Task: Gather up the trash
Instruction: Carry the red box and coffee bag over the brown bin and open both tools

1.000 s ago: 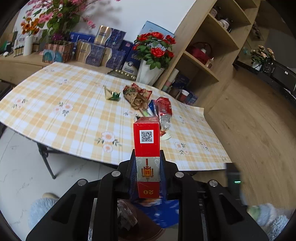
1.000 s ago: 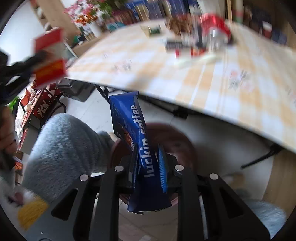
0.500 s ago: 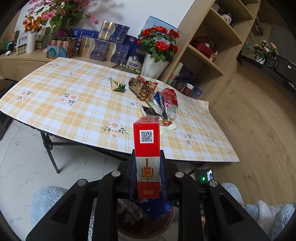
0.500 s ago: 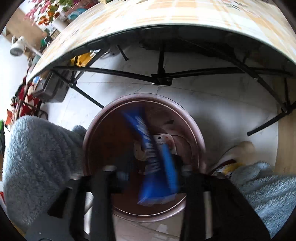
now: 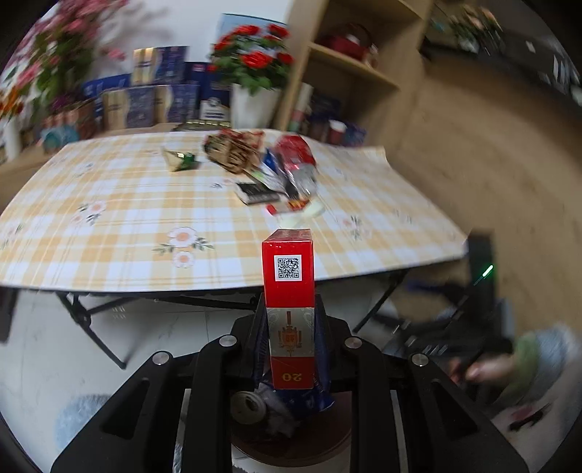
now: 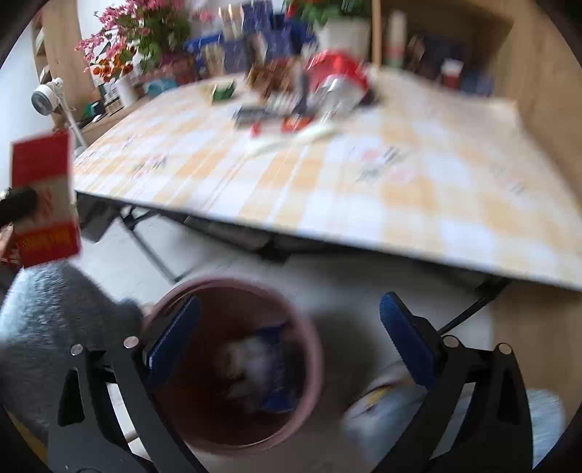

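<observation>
trash is partly binned: wrappers lie in the bin (image 6: 232, 367); my left gripper (image 5: 289, 349) clamps a red carton (image 5: 288, 291), right gripper (image 6: 287, 349) jaws gape empty, litter pile (image 5: 269, 171) remains on worktop (image 5: 109, 218).

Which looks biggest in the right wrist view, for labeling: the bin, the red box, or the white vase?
1. Bin
2. Red box, near the camera, so its rank is unsure
3. White vase, far off and blurred
</observation>
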Available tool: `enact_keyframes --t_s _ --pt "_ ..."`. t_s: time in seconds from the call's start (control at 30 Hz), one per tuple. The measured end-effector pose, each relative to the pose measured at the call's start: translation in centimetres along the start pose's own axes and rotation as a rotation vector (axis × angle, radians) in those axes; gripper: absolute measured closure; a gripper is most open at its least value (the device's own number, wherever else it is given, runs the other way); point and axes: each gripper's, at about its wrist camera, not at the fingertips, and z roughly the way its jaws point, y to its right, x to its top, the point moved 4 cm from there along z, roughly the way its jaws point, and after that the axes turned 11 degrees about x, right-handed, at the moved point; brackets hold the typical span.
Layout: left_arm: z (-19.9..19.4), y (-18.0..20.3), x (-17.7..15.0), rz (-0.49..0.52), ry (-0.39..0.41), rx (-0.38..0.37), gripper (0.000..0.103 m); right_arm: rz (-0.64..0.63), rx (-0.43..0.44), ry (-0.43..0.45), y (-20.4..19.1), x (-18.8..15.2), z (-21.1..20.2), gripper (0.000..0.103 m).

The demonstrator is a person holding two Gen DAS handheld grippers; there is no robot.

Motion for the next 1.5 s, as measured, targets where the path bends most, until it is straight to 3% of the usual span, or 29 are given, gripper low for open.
enact_keyframes --t_s 0.17,0.27,0.33,0.43,0.6,0.83,1.13,1.2,1.23,1.3,1.5 --pt "3.3 2.1 -1.4 0.102 -0.048 -0.019 0.081 0.014 -0.144 0.165 2.8 1.0 -3.3 0.006" --pt "4.7 3.4 -2.2 0.164 -0.046 -0.025 0.081 0.068 -0.175 0.222 4.6 1.1 -4.0 0.006" --pt "5.5 4.3 -3.1 0.205 -0.048 -0.054 0.081 0.102 -0.210 0.222 5.5 0.9 -3.6 0.006" --pt "7.6 4.8 -4.0 0.229 -0.131 -0.039 0.081 0.148 -0.283 0.211 6.5 0.8 -3.0 0.006" --pt "9.6 3.7 -4.5 0.164 -0.207 -0.031 0.081 0.175 -0.348 0.202 6.8 -0.1 -2.7 0.006" --pt "10.8 3.9 -5.5 0.185 -0.285 -0.005 0.080 0.176 -0.360 0.191 6.8 -0.4 -2.5 0.006" --pt "11.2 3.2 -5.7 0.157 -0.301 0.010 0.079 0.165 -0.340 0.187 6.5 -0.4 -2.3 0.006" --pt "11.3 2.9 -5.7 0.140 -0.307 0.014 0.074 0.165 -0.335 0.189 6.5 -0.4 -2.3 0.006" --pt "11.3 2.7 -5.6 0.127 -0.305 0.018 0.061 0.165 -0.333 0.192 6.5 -0.4 -2.3 0.006" --pt "10.9 2.6 -5.3 0.114 -0.286 0.019 0.046 0.163 -0.320 0.199 6.5 -0.4 -2.3 0.006" --pt "9.5 2.4 -4.2 0.095 -0.202 0.028 0.030 0.128 -0.278 0.265 5.5 0.0 -2.8 0.006"
